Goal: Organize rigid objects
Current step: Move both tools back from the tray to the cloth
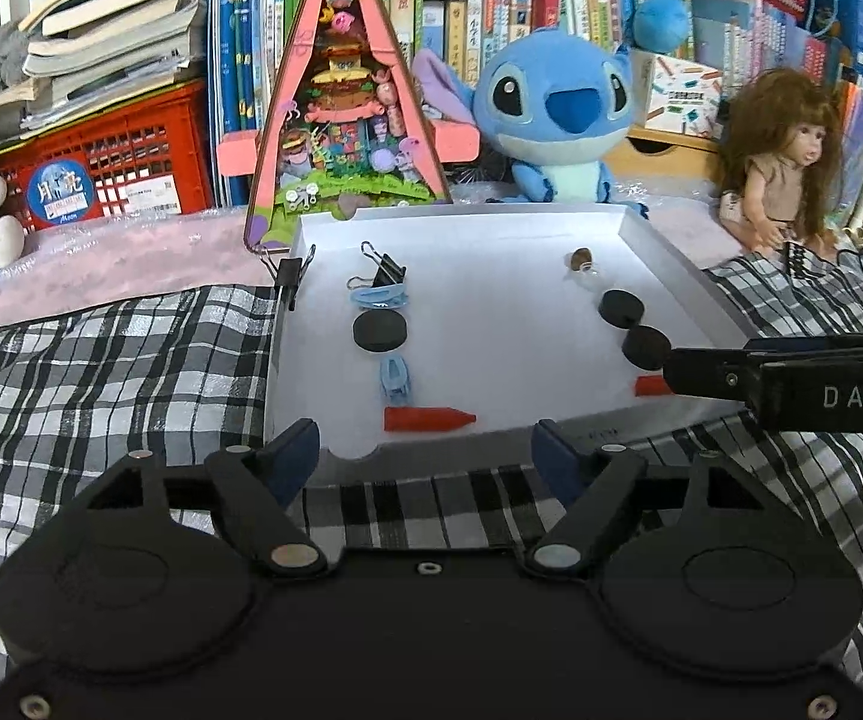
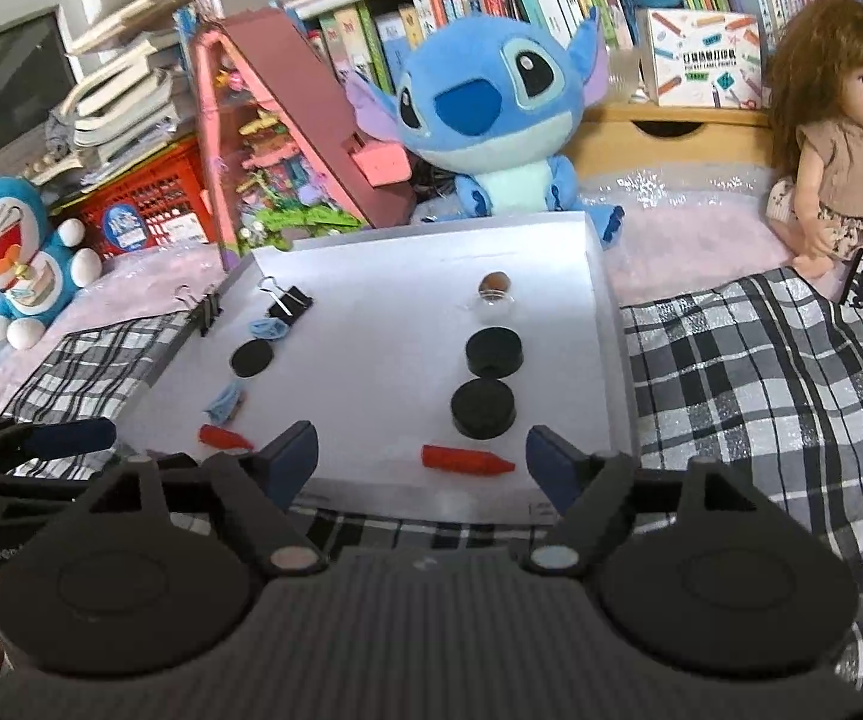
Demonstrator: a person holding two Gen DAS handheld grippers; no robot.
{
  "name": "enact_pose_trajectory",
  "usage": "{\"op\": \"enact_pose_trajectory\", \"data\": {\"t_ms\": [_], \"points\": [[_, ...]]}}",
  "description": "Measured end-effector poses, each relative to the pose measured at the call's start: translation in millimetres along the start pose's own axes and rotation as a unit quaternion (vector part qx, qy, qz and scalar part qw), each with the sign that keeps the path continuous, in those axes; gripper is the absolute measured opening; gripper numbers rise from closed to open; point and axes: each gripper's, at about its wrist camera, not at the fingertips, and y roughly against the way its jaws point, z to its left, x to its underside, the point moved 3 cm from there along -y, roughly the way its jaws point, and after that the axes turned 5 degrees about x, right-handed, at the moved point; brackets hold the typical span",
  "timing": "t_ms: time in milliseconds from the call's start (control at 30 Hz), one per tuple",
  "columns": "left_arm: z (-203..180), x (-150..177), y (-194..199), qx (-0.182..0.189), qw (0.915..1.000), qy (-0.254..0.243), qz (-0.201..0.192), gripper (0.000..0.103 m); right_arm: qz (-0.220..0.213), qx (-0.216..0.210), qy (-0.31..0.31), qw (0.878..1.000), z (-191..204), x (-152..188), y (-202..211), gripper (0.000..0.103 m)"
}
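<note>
Black discs [image 1: 378, 330], three; red crayons [image 1: 428, 419], two.

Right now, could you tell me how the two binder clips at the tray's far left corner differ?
The binder clip on the tray wall is clamped onto the tray's left rim and stands upright; the loose binder clip lies on the tray floor, gripping nothing. The clamped one sits at the edge beside the checked cloth; the loose one lies further in, touching a pale blue clip. Both are black with silver wire handles.
</note>
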Motion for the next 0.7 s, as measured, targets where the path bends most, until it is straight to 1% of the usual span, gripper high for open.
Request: {"op": "enact_pose_trajectory", "data": {"t_ms": [167, 367, 700], "points": [[-2, 12, 15, 0.005, 0.9999, -0.003, -0.013, 0.077, -0.023, -0.007, 0.021, 0.999, 10, 13, 19, 0.087], [-2, 32, 35, 0.006, 0.9995, -0.006, -0.031, 0.078, -0.042, -0.016, 0.045, 0.998, 19, 31, 40, 0.089], [6, 71, 59, -0.007, 0.9987, -0.012, -0.049, 0.081, -0.061, -0.021, 0.086, 0.994, 36, 68, 63, 0.094]]}}
